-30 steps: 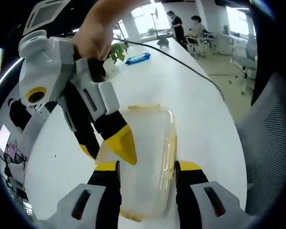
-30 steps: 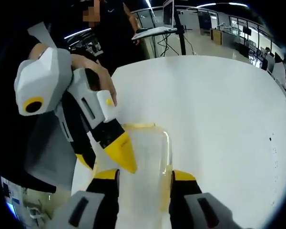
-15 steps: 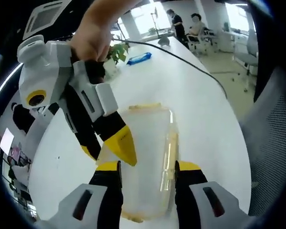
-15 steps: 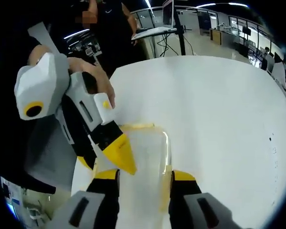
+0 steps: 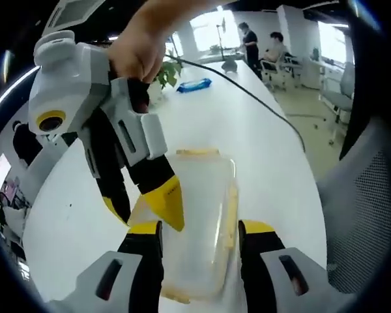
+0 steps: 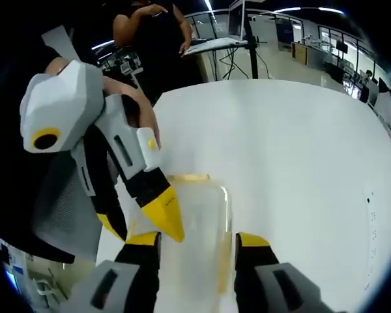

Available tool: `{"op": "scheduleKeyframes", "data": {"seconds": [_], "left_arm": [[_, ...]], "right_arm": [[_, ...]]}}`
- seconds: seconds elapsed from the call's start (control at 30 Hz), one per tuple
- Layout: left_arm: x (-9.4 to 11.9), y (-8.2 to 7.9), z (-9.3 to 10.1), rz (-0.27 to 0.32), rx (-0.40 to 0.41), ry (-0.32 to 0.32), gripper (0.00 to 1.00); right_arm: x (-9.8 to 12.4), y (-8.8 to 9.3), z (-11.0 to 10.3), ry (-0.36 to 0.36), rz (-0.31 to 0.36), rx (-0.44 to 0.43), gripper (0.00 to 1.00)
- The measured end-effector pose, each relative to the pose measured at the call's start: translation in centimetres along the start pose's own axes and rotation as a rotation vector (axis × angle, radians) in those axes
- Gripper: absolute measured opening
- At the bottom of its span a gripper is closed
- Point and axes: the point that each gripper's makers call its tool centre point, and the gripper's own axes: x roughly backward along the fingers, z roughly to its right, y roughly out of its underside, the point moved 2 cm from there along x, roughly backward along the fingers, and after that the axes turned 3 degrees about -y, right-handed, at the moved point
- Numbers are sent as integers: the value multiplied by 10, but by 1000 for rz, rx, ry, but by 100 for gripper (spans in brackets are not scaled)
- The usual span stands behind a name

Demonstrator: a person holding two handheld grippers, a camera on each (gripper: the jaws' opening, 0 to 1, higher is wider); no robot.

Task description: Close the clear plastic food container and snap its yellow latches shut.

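The clear plastic container (image 5: 199, 195) lies on the white table (image 5: 267, 143) with its lid on. A yellow latch (image 5: 195, 152) marks its far end and another (image 5: 232, 207) runs along its right side. My left gripper (image 5: 201, 228) is open, its jaws standing on either side of the container's near end. The right gripper (image 5: 142, 205) reaches in from the upper left, one yellow tip on the lid and the other off the container's left edge. In the right gripper view the same container (image 6: 195, 215) lies between my open right gripper (image 6: 197, 240), with the left gripper (image 6: 133, 218) slanting in beside it.
A black cable (image 5: 260, 98) runs along the table past a blue pack (image 5: 194, 84) and a small plant (image 5: 163, 68). A mesh chair (image 5: 371, 189) stands to the right. A person (image 6: 156, 39) stands behind the table near a laptop on a stand (image 6: 215, 42).
Both views have shifted slightly with the hands. The grippers and the container keep the same relation to each other.
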Motion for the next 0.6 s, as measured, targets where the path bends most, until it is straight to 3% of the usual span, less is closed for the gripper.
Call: {"op": "scheduleKeyframes", "data": {"seconds": [0.17, 0.6], "left_arm": [[13, -11, -7, 35, 41, 9, 50], [20, 6, -28, -56, 66, 47, 51]], "right_arm": [[10, -10, -4, 21, 22, 19, 47], [21, -9, -14, 97, 7, 44, 47]]}}
